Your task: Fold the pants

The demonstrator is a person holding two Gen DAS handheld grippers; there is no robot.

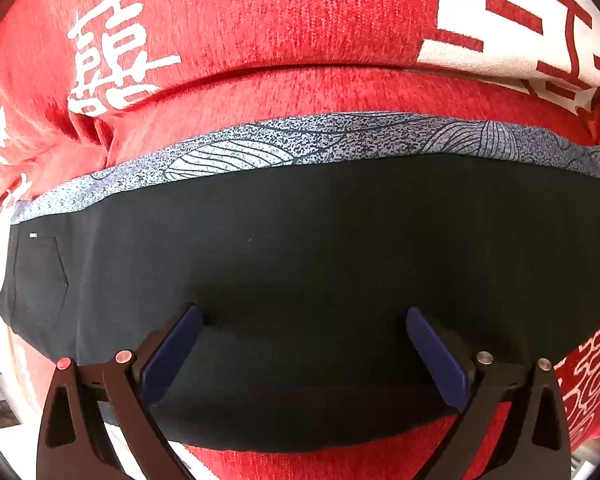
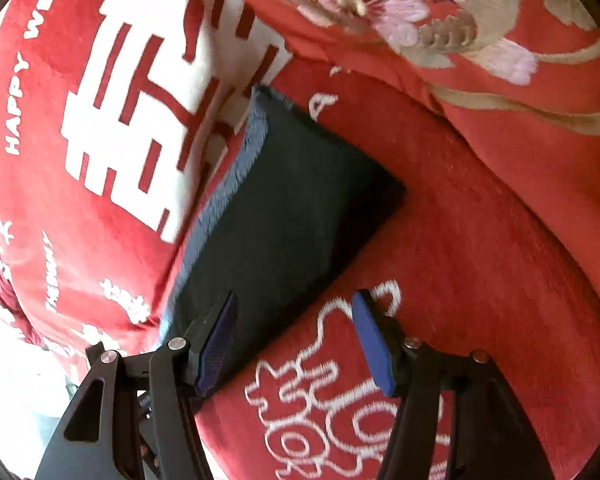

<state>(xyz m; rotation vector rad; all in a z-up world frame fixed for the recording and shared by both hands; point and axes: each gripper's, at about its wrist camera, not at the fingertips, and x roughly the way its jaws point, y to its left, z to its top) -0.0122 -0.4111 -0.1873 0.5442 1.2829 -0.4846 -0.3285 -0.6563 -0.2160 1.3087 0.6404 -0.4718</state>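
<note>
Two layers of soft cloth fill both views: a red blanket (image 1: 300, 20) printed with white characters, and on it the dark pants (image 1: 300, 260), laid flat in a long band with a grey patterned inner edge (image 1: 340, 136) showing along the far side. A stitched back pocket (image 1: 40, 276) sits at the left end. In the right wrist view the pants (image 2: 284, 200) taper to a squared end near an embroidered floral cover (image 2: 420, 12).

The fabric looks light, limp and non-slippery, so it should drape and fold easily; the near edge or the corners look like the best places to pinch.

The left gripper (image 1: 304, 352) hovers over the near edge, jaws spread wide, holding nothing. The right gripper (image 2: 296, 340) is likewise released, its left finger (image 2: 220, 340) over the pants' edge and the other above the blanket; contact cannot be judged.
</note>
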